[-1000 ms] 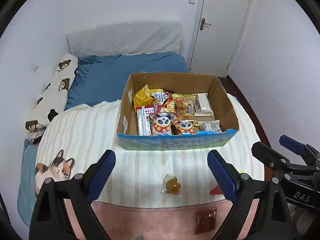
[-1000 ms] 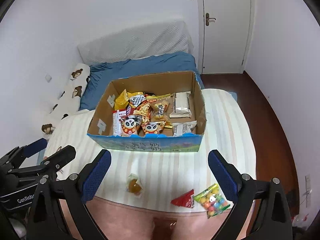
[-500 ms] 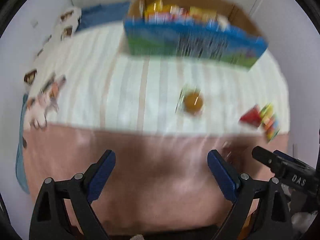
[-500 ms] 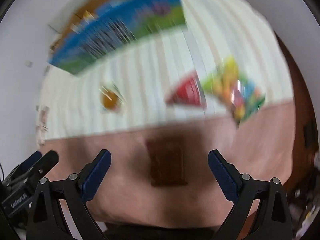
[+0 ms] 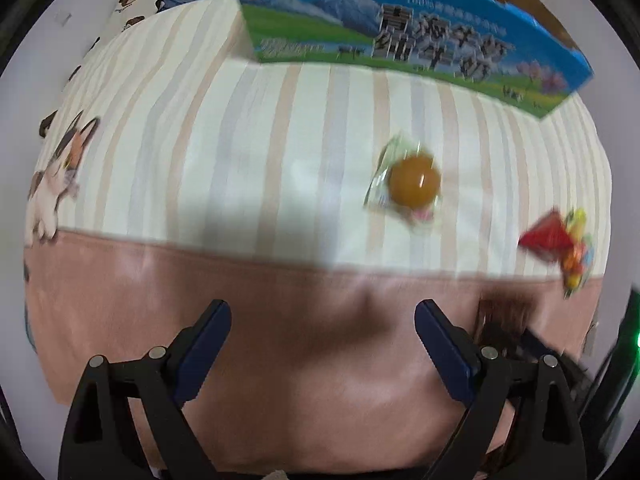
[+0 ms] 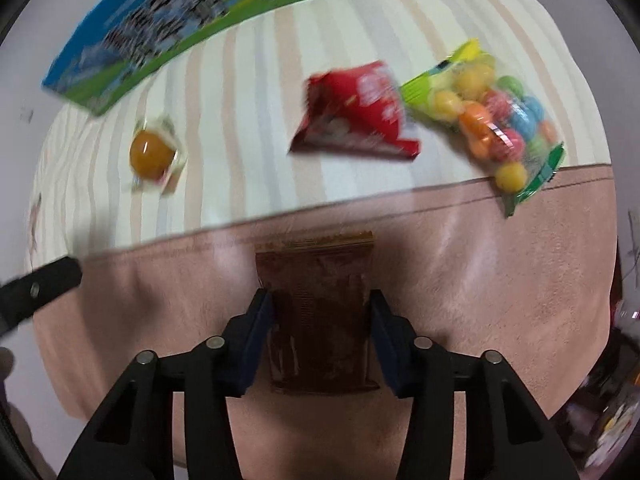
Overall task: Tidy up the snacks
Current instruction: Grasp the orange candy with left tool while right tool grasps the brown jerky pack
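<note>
My right gripper [image 6: 320, 312] has its fingers on either side of a dark brown snack packet [image 6: 320, 312] lying on the pink band of the bed cover; the fingers have narrowed onto its edges. Beyond it lie a red packet [image 6: 356, 116], a bag of coloured candy balls [image 6: 492, 120] and an orange jelly cup in clear wrap [image 6: 154, 154]. My left gripper [image 5: 322, 336] is open and empty over the pink band, with the jelly cup [image 5: 414, 180] ahead to the right. The blue-fronted cardboard snack box [image 5: 400, 28] stands at the far side.
The striped bed cover [image 5: 240, 140] has a cat print [image 5: 60, 176] at the left. A bear-print pillow [image 5: 132, 4] lies at the far left. The red packet [image 5: 546, 234] and candy bag [image 5: 576, 256] lie near the right edge of the bed.
Both grippers have dropped low toward the bed's near edge. My right gripper has narrowed from wide open onto the brown packet. My left gripper stays open.
</note>
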Motion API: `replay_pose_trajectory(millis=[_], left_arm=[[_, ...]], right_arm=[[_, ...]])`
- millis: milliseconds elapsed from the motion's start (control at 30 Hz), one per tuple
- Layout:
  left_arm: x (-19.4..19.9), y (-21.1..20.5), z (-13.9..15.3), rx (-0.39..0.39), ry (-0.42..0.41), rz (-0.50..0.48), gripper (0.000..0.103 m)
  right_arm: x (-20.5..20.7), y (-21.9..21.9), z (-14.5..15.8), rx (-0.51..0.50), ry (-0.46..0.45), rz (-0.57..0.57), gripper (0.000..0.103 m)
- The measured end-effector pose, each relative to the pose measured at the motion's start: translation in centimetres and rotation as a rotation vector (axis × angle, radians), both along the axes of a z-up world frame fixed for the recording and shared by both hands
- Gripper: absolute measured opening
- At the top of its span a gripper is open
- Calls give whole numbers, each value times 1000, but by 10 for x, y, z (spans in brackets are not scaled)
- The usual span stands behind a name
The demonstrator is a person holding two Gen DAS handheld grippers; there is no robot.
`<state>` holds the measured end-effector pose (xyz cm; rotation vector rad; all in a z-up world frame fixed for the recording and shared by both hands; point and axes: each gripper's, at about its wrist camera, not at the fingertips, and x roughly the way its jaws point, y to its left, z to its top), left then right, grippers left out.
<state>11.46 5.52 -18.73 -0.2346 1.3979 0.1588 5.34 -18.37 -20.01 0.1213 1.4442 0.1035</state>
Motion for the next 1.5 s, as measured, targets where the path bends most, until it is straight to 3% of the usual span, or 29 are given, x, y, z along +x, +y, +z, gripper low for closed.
replay_pose_trajectory(millis=[233, 333, 467, 500, 633, 800, 1000, 1233, 1300, 1433, 1500], left_arm=[[77, -16, -22, -149, 67, -29, 94], [100, -25, -39, -149, 96, -72, 94], [108, -33, -58, -89, 117, -122, 63], [106, -33, -58, -77, 104, -127, 58], [82, -35, -55, -32, 85, -166, 57], [16, -29, -59, -2, 105, -190, 57], [-49, -10, -70, -59, 156, -134, 57], [-57, -22, -86, -101, 170, -127, 60], [-42, -9, -87, -102, 173, -123, 60], [-52, -7, -79, -88, 165, -110, 58], [-57, -14, -81, -79, 158, -102, 57]], right_arm=[[16, -17, 6, 75, 1, -87, 51], [23, -25, 3, 100, 27, -118, 54], [23, -37, -1, 126, 53, -143, 62], [23, -36, -3, 120, 54, -139, 63], [17, -29, -10, 92, 37, -108, 58], [0, -28, -9, 156, 72, -106, 57], [-31, -20, -11, 172, 105, -64, 57], [-28, 5, -23, 120, 134, -30, 72], [-27, 12, -26, 102, 136, -16, 75], [-23, 34, -33, 62, 133, 22, 74], [-22, 39, -35, 32, 126, 29, 64]])
